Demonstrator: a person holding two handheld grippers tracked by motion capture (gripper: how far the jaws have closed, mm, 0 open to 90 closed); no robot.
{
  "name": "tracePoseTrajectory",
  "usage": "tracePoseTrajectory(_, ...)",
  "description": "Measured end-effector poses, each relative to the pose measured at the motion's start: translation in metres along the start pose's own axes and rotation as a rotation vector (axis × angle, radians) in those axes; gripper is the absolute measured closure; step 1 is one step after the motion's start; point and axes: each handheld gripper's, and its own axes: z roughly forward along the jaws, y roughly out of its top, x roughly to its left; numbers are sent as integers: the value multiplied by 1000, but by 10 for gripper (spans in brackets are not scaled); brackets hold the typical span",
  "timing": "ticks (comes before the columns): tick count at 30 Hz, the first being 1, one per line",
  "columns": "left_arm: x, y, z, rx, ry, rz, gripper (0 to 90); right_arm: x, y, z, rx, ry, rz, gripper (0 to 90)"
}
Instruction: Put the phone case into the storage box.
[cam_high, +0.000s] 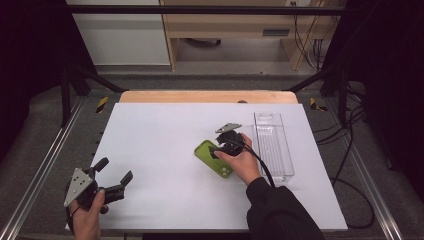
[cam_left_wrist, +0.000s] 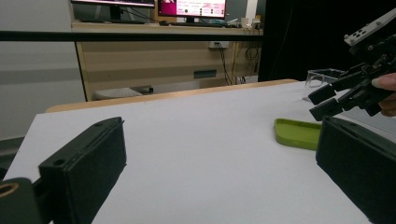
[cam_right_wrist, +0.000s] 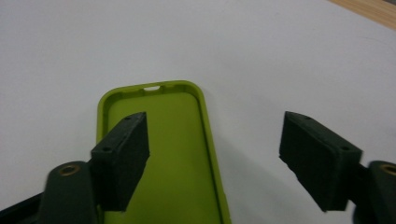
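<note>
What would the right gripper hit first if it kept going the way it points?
Probably the green silicone phone case: the right gripper points down at it, open fingers straddling its right rim.

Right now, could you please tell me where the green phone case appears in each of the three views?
High view: the green phone case lies right of centre on the white table, under the right gripper.
Left gripper view: at the right edge, a low green slab.
Right gripper view: lower centre, hollow side up, one jaw over it.
Shared landmark: the white table.
</note>
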Motion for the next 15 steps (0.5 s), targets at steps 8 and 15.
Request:
tracePoseTrajectory(8, 0, 0, 0, 3, 0, 3, 13, 7, -4, 1, -1, 36, -54, 595)
tracePoseTrajectory(15, 0, 0, 1, 7, 2, 1, 13, 14, -8, 6, 26, 89, -77, 809)
